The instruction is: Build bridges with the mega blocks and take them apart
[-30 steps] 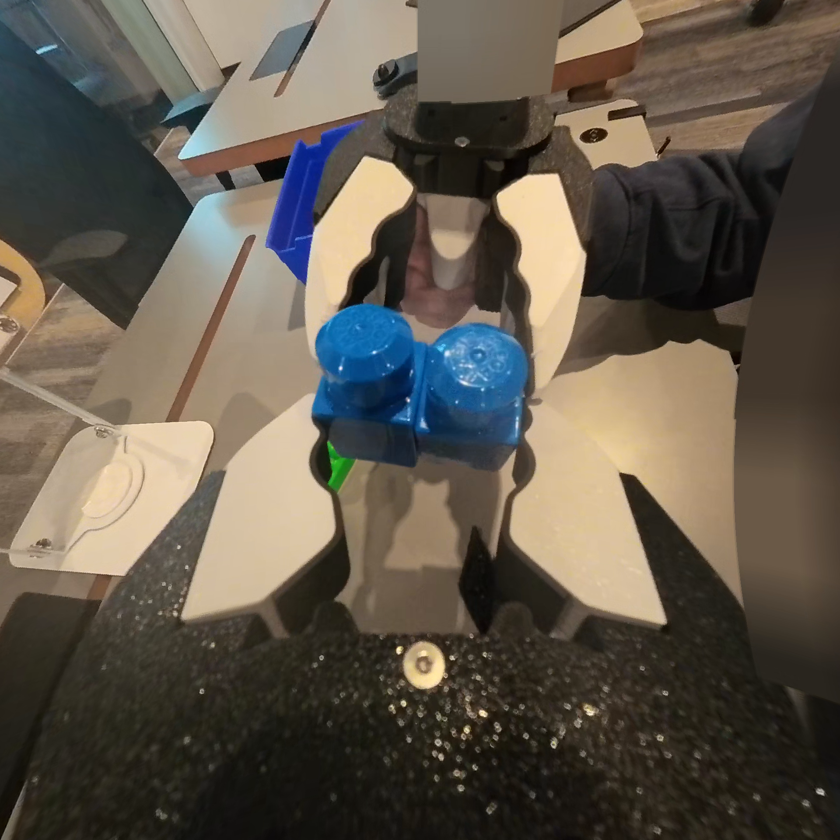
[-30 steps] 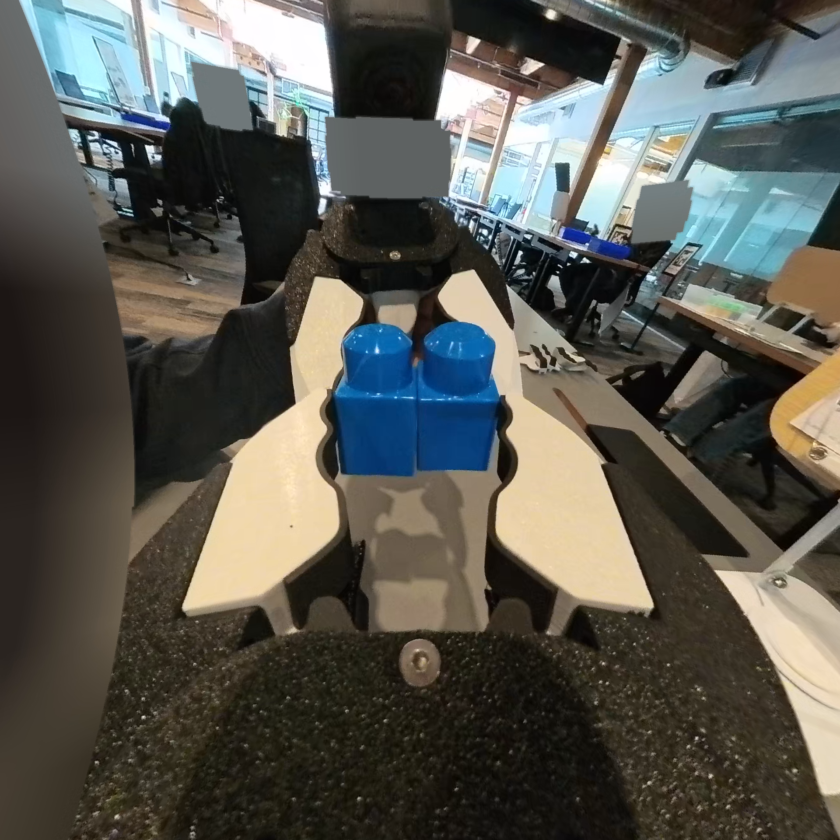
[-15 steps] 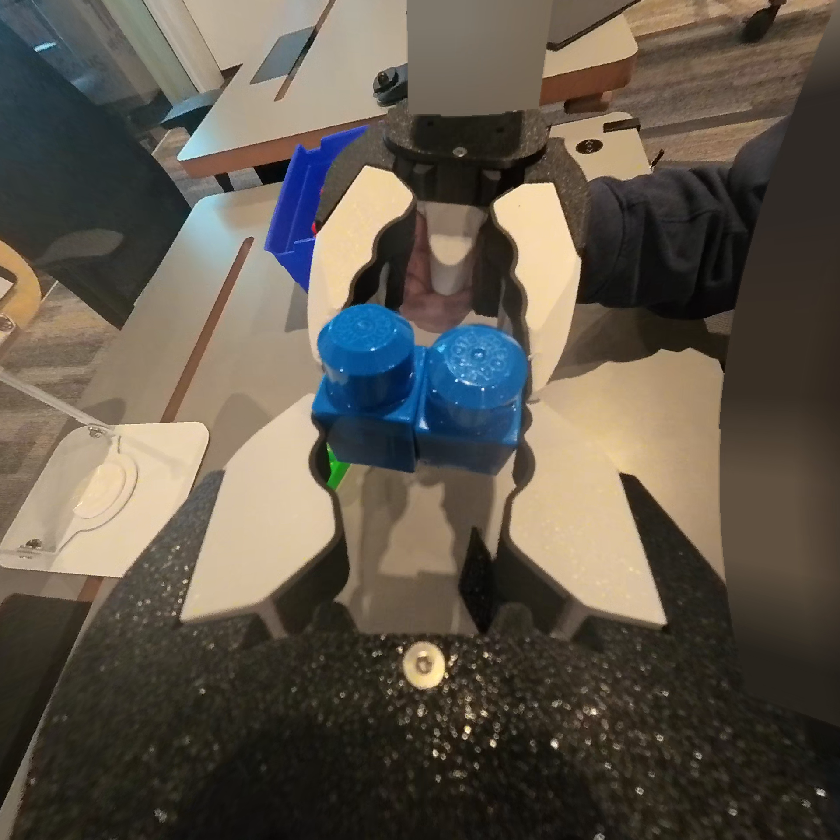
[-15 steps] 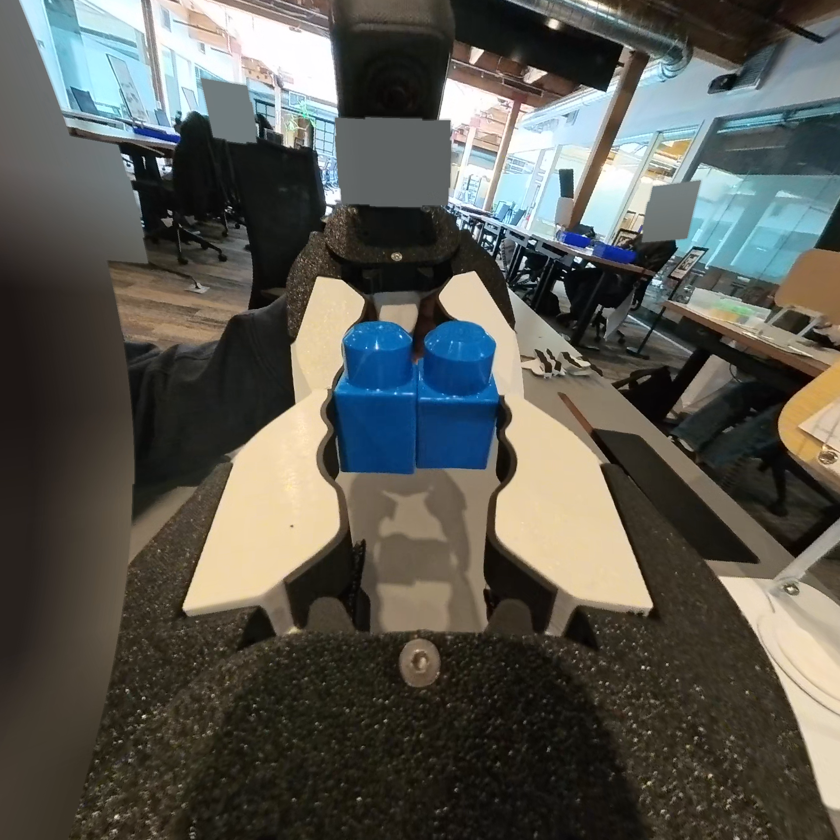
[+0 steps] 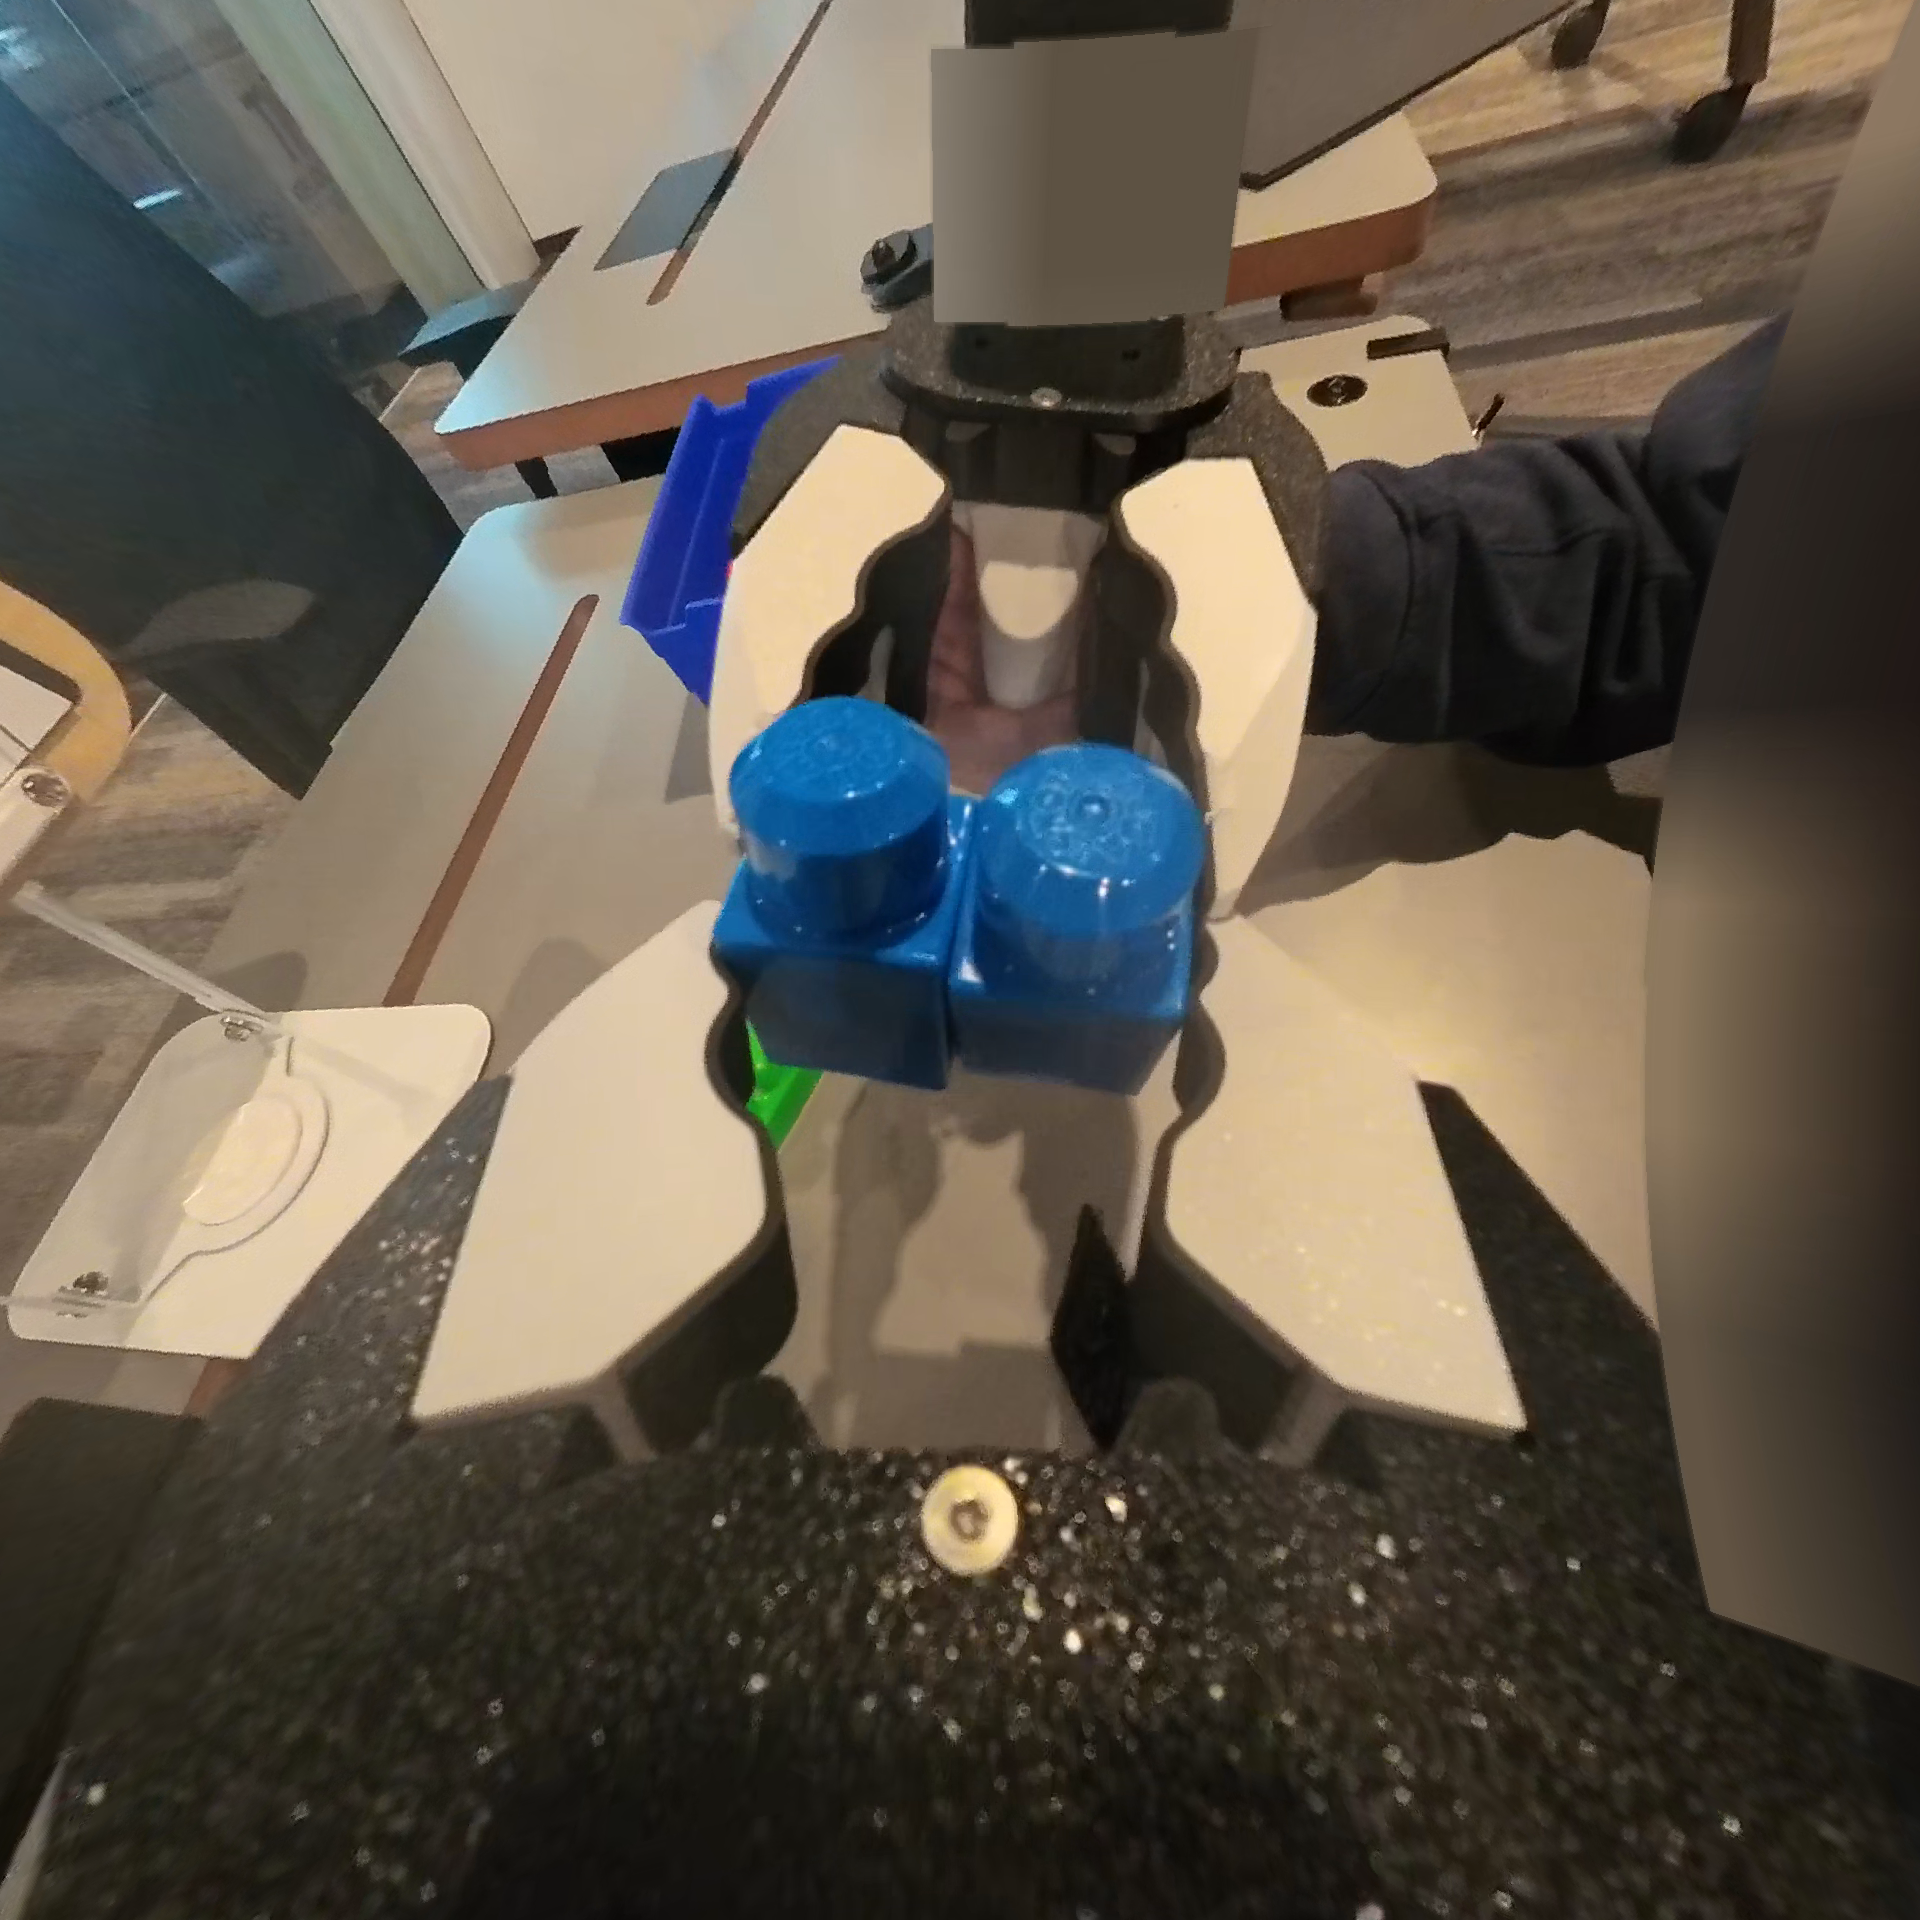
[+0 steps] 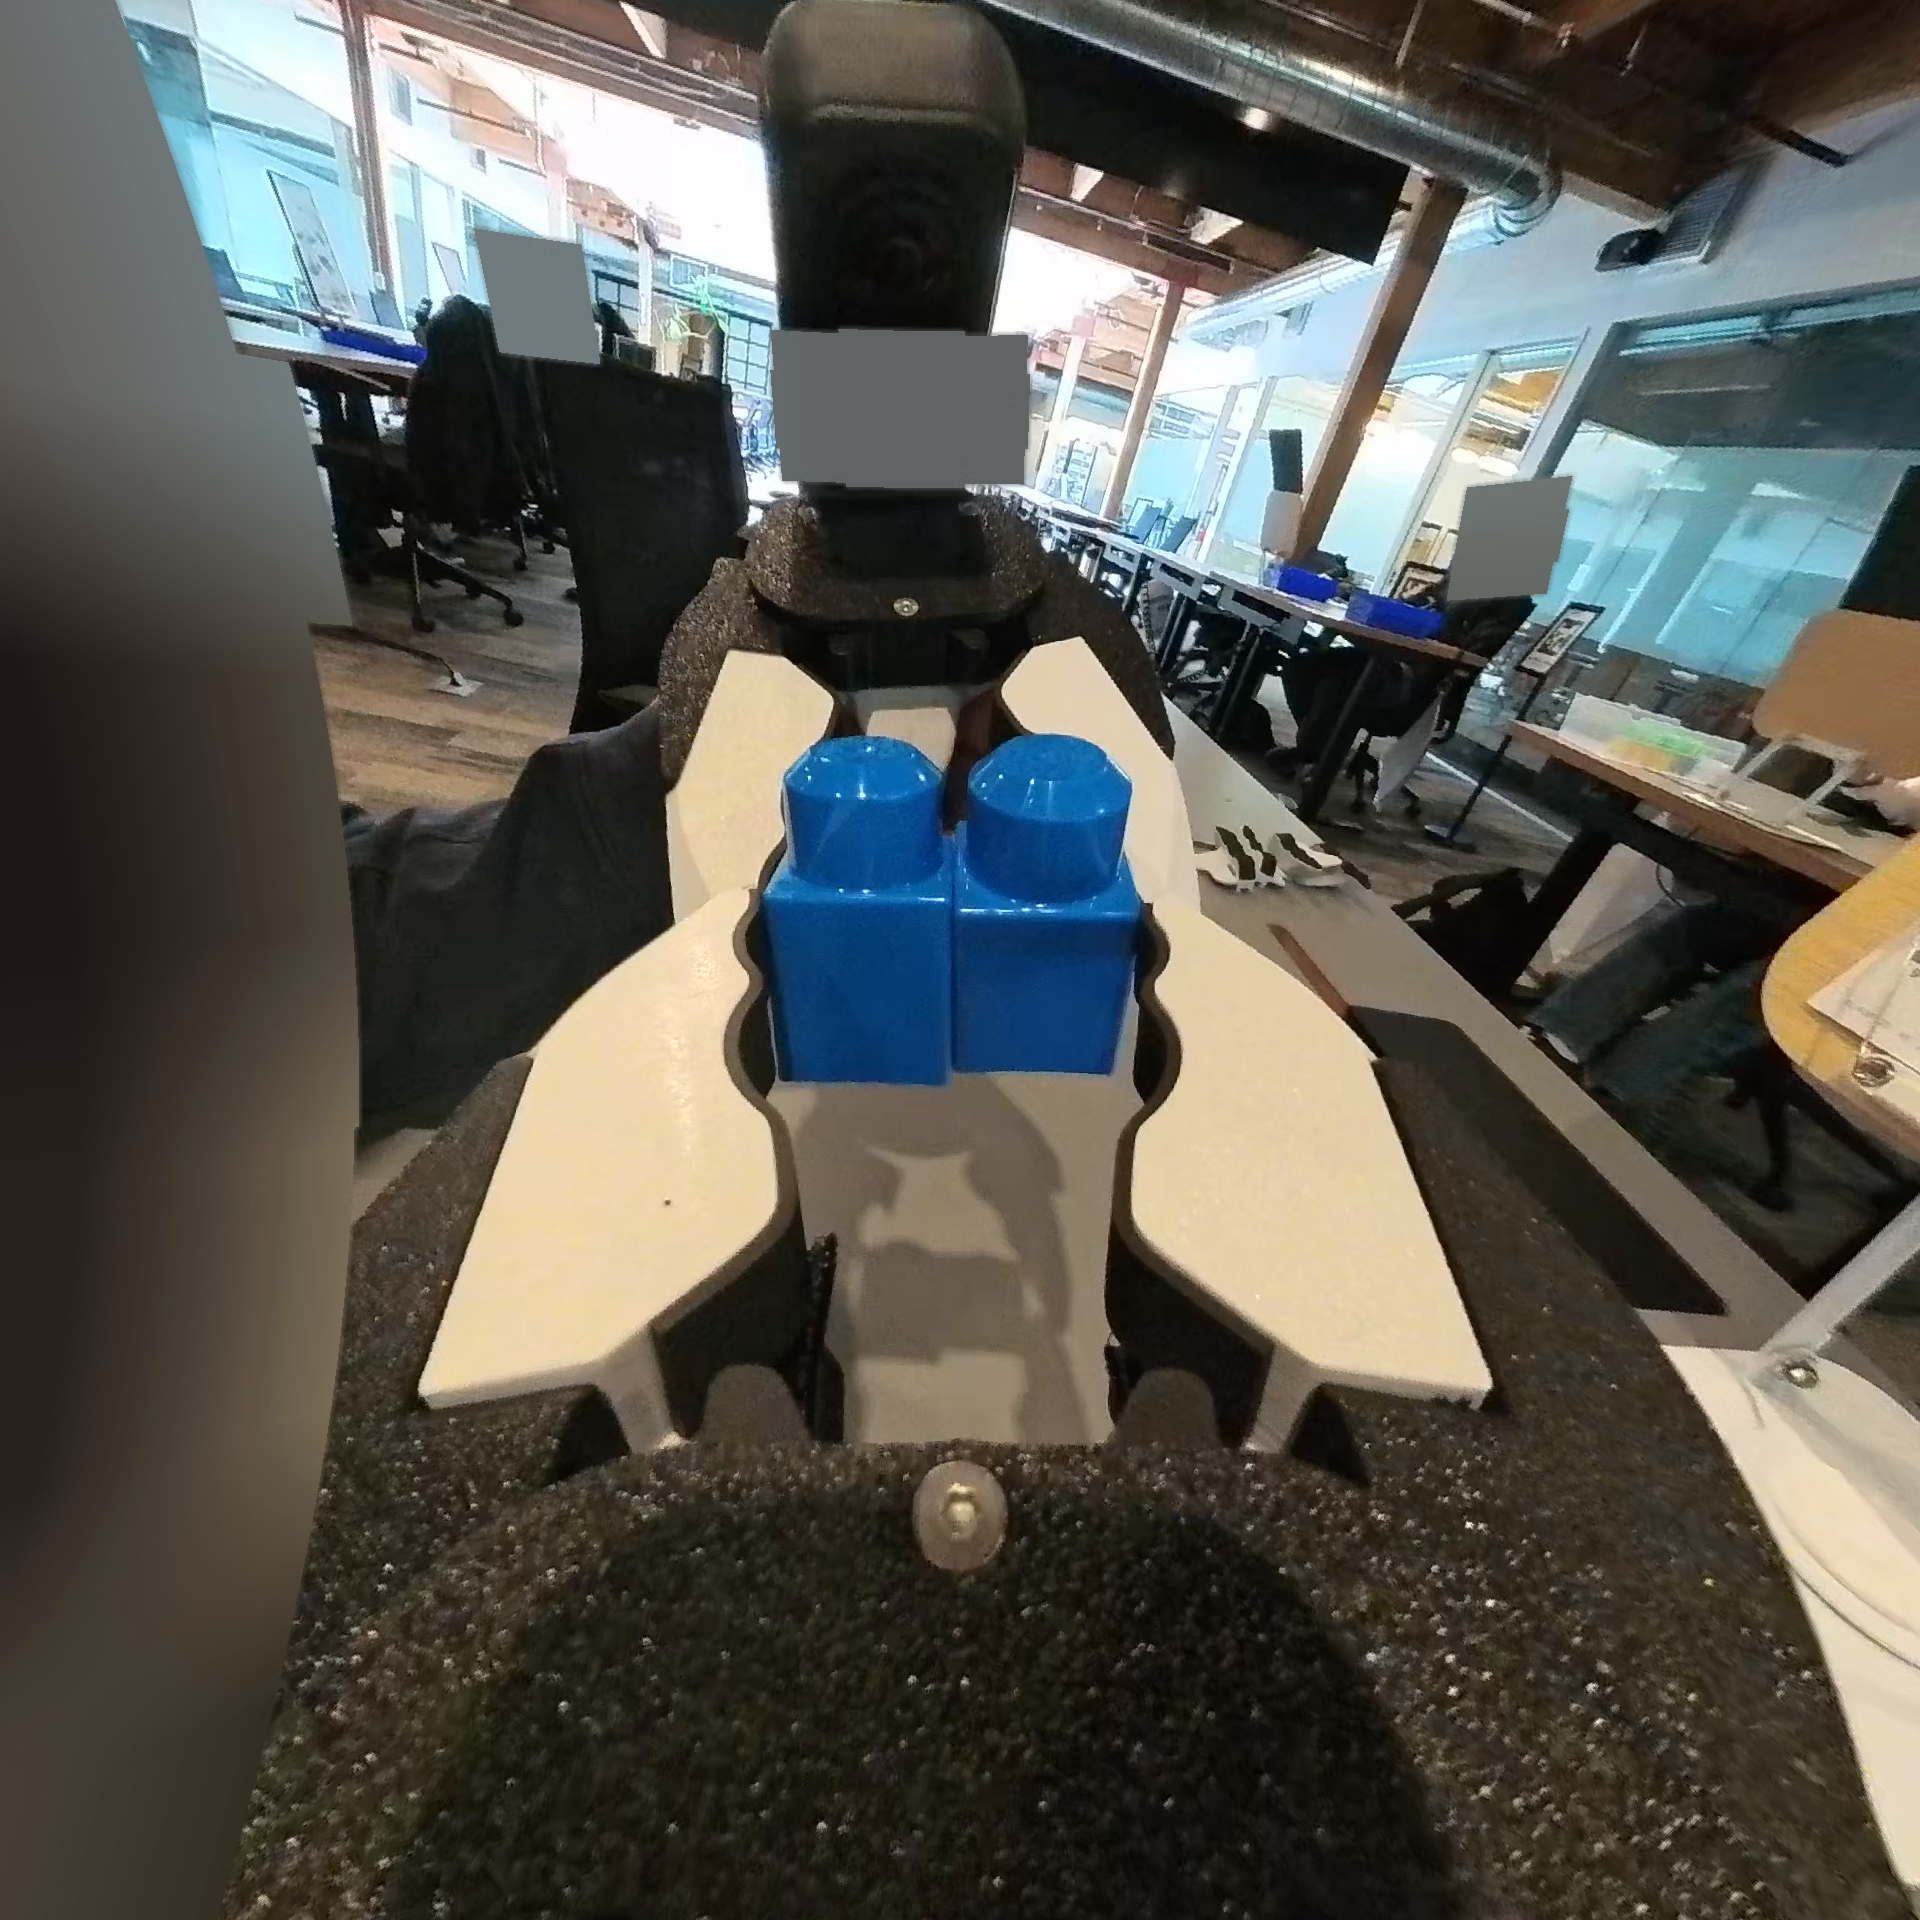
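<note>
Two blue single-stud mega blocks (image 5: 842, 997) (image 5: 1081, 997) stand side by side, studs up, a little above the grey table (image 5: 343, 831). My left gripper (image 5: 961, 997) is shut on the pair from the near side. My right gripper (image 6: 951, 935) faces it and is shut on the same pair (image 6: 862, 966) from the other side; its white fingers (image 5: 790, 582) show behind the blocks in the left wrist view. A green block (image 5: 781, 1093) peeks out under the left blue block, mostly hidden.
A blue bin (image 5: 691, 540) stands on the table behind the right gripper. A clear stand base (image 5: 239, 1143) lies at the table's left edge. A dark sleeve (image 5: 1507, 603) reaches in from the right. Small black-and-white parts (image 6: 1262, 847) lie farther along the table. My two grippers' fingertips are within a few centimetres of each other.
Both grippers keep hold of the blue pair. The views have only drifted slightly; the blocks sit the same way between the fingers.
</note>
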### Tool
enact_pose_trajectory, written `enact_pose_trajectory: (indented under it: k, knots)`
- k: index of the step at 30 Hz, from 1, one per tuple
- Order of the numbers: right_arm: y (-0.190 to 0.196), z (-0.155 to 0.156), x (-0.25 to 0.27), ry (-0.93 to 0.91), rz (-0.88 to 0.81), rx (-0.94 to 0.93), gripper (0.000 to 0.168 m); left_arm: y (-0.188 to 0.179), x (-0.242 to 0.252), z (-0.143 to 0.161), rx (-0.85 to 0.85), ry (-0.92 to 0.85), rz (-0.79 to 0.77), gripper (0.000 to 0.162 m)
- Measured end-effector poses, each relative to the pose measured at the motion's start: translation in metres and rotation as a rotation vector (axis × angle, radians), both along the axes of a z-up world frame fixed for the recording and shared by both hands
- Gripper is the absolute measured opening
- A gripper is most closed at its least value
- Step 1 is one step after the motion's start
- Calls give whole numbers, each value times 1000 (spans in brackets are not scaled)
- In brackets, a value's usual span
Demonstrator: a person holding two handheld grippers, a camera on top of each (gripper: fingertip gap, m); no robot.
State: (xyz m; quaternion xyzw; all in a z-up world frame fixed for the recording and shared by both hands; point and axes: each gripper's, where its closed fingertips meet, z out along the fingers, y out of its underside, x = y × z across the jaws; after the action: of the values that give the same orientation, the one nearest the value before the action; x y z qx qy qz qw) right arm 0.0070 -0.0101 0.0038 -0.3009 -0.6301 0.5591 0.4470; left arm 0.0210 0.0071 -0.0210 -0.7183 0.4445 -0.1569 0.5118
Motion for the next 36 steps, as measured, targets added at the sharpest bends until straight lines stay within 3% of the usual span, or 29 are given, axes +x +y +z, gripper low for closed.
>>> enact_pose_trajectory:
  k: [7,13,20,25,28,33,36]
  knots:
    - [-1,2,0,4,-8,5,67,0,0,2,29,16,1,78]
    - [-1,14,2,49,-20,-36,82,6,-8,-4,14,49,51,78]
    - [-4,8,-5,-8,-81,22,88,8,-4,-10,15,106,55,78]
    - [2,-1,-3,-63,-75,38,89,3,-1,-3,24,38,10,78]
    - [0,-3,-1,-79,-45,41,87,-1,1,-1,19,23,-10,78]
    - [-4,0,1,-43,-24,40,69,-3,3,0,10,13,-23,78]
    - [-5,2,0,-26,-18,30,68,-4,2,1,4,7,-20,78]
